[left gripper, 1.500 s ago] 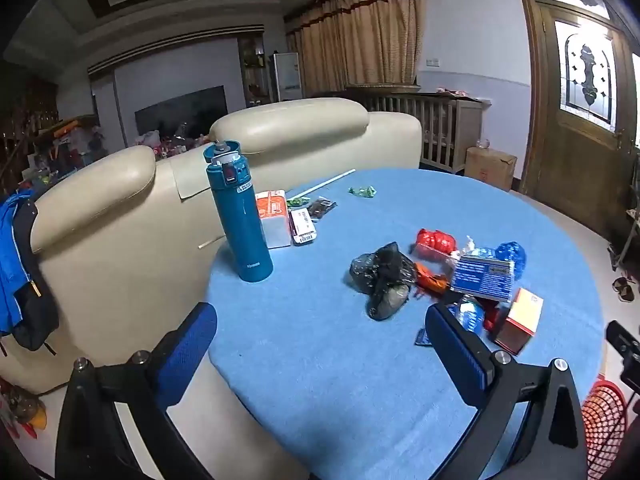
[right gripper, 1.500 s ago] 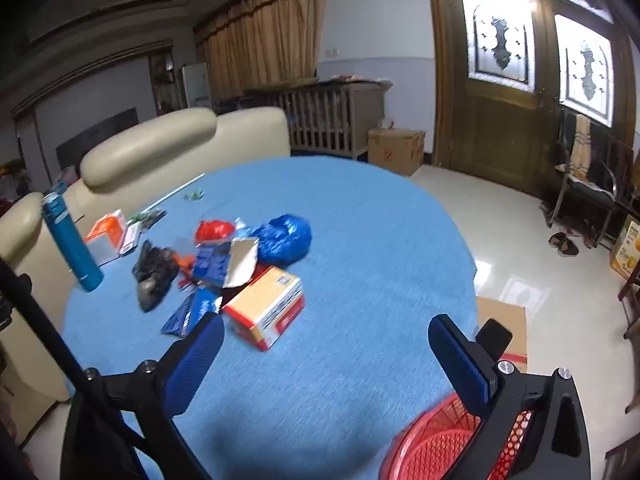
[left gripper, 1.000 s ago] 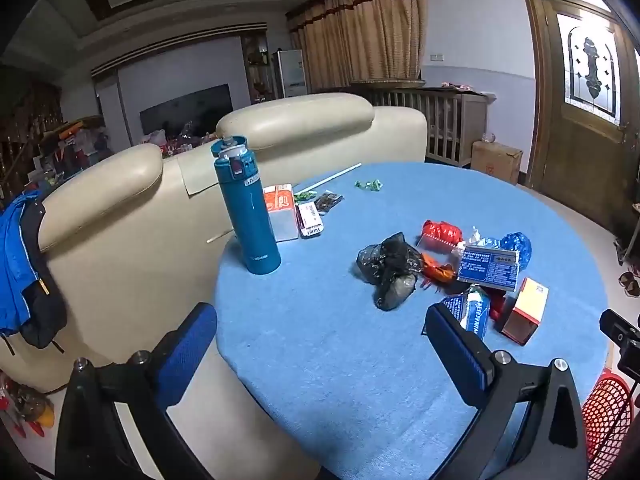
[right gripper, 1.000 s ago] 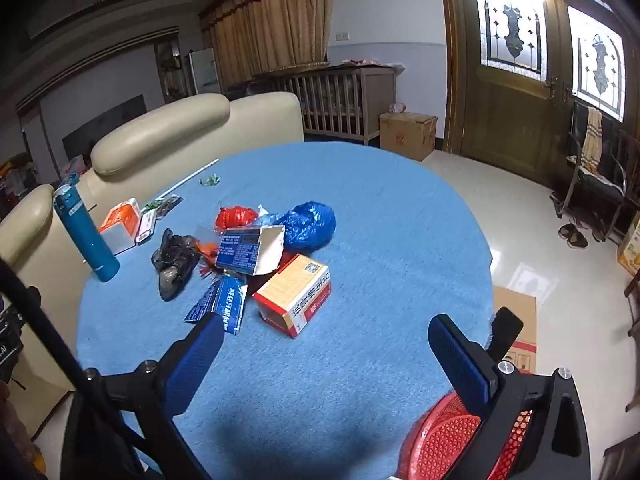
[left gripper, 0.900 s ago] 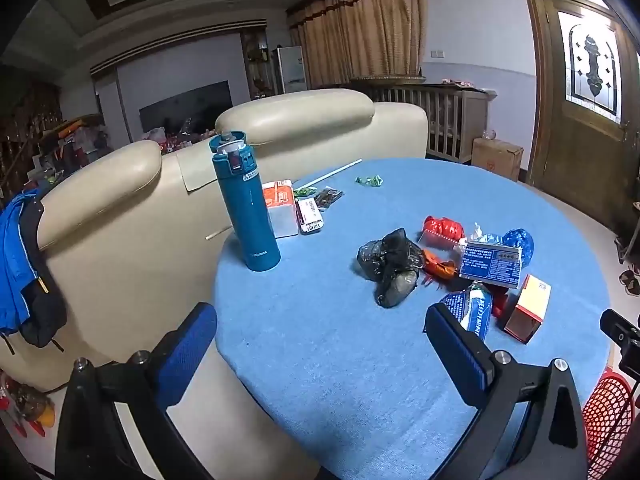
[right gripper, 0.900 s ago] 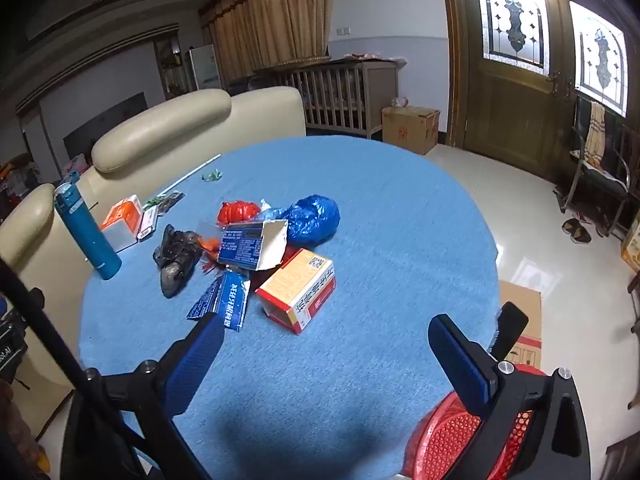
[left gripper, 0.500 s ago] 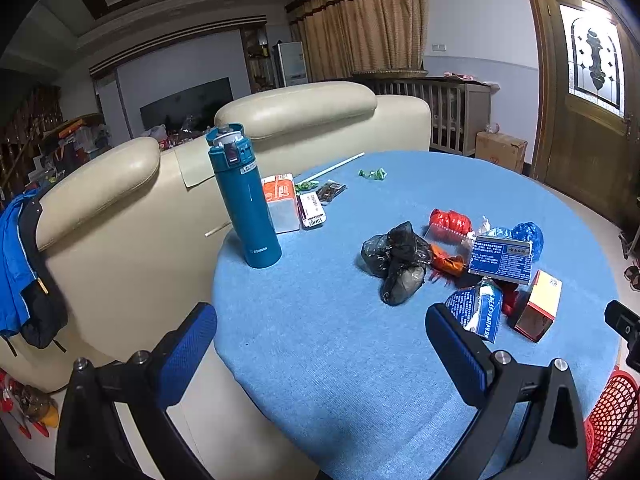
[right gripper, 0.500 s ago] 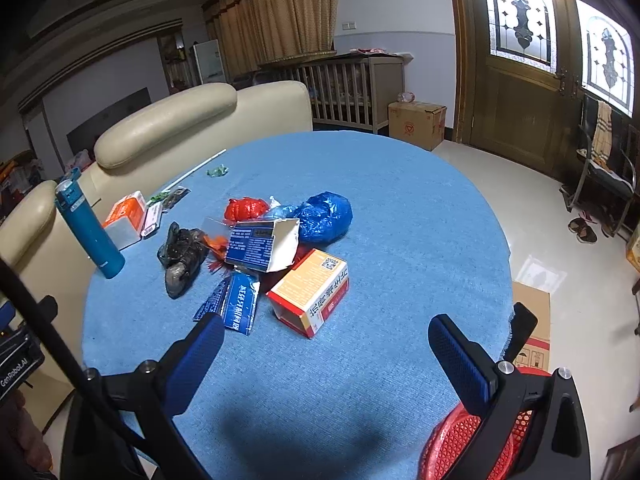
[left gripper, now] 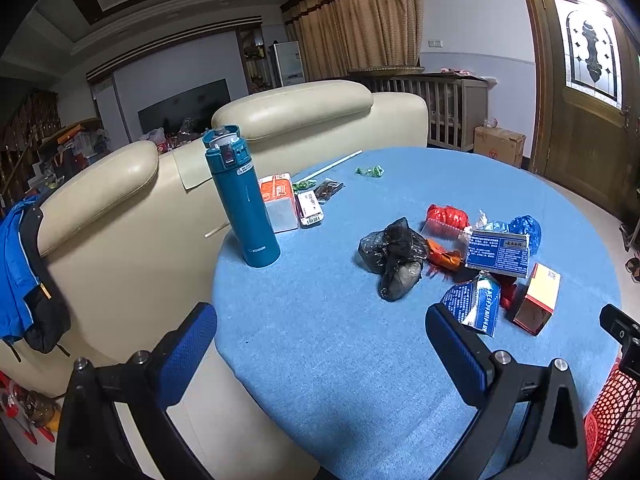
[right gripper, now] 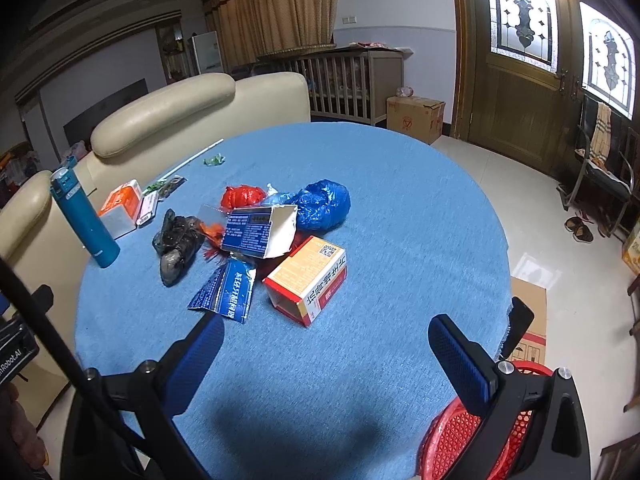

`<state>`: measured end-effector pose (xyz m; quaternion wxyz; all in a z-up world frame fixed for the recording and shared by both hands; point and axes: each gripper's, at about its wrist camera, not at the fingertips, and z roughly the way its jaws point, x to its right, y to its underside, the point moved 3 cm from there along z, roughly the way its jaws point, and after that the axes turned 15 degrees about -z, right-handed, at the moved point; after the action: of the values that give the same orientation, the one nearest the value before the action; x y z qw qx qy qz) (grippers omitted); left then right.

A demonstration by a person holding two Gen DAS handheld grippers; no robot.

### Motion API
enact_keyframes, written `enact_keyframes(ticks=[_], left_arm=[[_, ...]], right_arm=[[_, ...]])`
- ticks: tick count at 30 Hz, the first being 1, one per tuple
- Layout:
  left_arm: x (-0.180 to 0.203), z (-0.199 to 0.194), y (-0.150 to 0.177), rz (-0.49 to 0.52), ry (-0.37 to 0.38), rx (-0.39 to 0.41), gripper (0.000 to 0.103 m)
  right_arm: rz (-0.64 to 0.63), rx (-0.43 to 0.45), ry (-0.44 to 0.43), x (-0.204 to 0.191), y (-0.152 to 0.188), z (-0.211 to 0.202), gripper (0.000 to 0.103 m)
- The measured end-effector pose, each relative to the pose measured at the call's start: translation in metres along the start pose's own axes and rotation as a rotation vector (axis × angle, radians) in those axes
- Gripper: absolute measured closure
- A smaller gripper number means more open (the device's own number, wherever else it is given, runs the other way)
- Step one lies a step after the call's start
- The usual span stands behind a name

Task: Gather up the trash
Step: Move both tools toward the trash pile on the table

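Matt blue cloth table [right gripper: 400, 208], crinkly glossy plastic bags [right gripper: 324, 204], red plastic mesh basket [right gripper: 452, 436]

Left gripper [left gripper: 320, 344]: two blue-padded fingers [left gripper: 186, 354] spread wide apart, nothing between them, pointing forward and slightly downward. Right gripper [right gripper: 326, 360]: blue-padded fingers [right gripper: 460, 364] likewise spread wide, gap empty, tilted downward. Neither gripper touches anything.

Black frames, blue pads [left gripper: 188, 350] — silver screws
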<state>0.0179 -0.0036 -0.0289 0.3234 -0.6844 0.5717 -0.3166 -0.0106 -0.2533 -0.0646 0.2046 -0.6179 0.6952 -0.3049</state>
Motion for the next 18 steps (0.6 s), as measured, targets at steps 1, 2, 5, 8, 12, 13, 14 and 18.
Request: enact_keyframes(ticks=[1, 2, 5, 8, 12, 13, 14, 18], left_arm=[[0.0, 0.0, 0.0, 0.002, 0.0, 0.001, 0.0], [0.0, -0.001, 0.0, 0.004, -0.001, 0.001, 0.0], [0.0, 0.001, 0.0, 0.004, -0.001, -0.002, 0.0], [-0.002, 0.003, 0.0, 0.001, -0.004, -0.008, 0.0], [-0.002, 0.006, 0.001, -0.002, -0.005, -0.018, 0.0], [-0.002, 0.007, 0.001, -0.002, -0.005, -0.022, 0.0], [-0.003, 0.008, 0.001, -0.003, -0.004, -0.025, 0.0], [-0.003, 0.01, 0.003, -0.001, -0.002, -0.034, 0.0]], right_arm=[[0.0, 0.001, 0.0, 0.0, 0.0, -0.001, 0.0], [0.001, 0.001, 0.0, 0.0, 0.0, -0.001, 0.0], [-0.001, -0.005, 0.0, 0.0, 0.0, 0.0, 0.0], [-0.002, -0.018, -0.005, -0.002, 0.0, 0.003, 0.0], [0.0, -0.034, -0.009, -0.003, 0.001, 0.007, 0.0], [-0.001, -0.037, -0.01, -0.004, 0.001, 0.008, 0.0], [-0.003, -0.039, -0.011, -0.005, 0.002, 0.009, 0.0], [-0.01, -0.049, -0.015, -0.009, 0.003, 0.012, 0.0]])
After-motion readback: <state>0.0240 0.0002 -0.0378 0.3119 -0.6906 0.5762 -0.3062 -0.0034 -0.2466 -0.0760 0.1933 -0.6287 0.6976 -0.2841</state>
